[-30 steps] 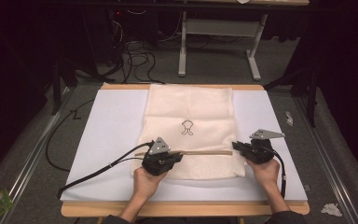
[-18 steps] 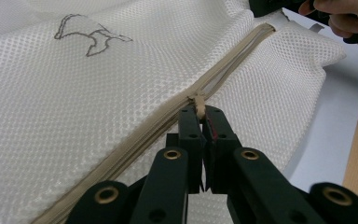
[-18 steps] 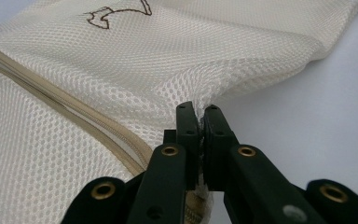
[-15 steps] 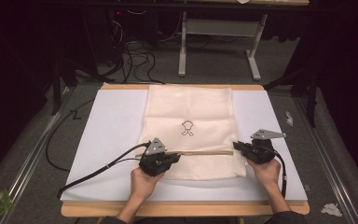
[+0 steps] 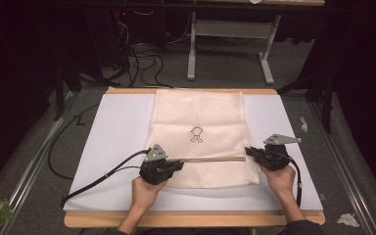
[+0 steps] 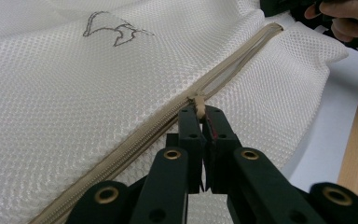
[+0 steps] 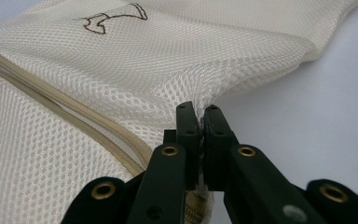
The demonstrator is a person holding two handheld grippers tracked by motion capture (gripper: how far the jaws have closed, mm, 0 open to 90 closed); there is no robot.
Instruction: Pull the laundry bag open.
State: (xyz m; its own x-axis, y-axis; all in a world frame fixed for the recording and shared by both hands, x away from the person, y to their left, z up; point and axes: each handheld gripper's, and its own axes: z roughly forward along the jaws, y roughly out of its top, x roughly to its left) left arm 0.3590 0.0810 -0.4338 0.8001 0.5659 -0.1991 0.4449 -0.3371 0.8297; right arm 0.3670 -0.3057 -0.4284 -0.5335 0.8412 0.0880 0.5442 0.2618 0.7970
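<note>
My left claw (image 6: 199, 108) pinches the zipper pull (image 6: 198, 101) of the mesh laundry bag (image 5: 200, 122), lying mid-desk toward the near edge, while my right claw (image 7: 199, 114) clamps the bag's right end, anchoring it so the zipper (image 5: 210, 159) can run.

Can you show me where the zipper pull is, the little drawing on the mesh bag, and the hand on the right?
zipper pull (image 6: 198, 103): left gripper view, its tan tab above the jaws.
little drawing (image 5: 196, 134): high view, middle of the dark outline.
right hand (image 5: 280, 179): high view, back of the hand.
</note>
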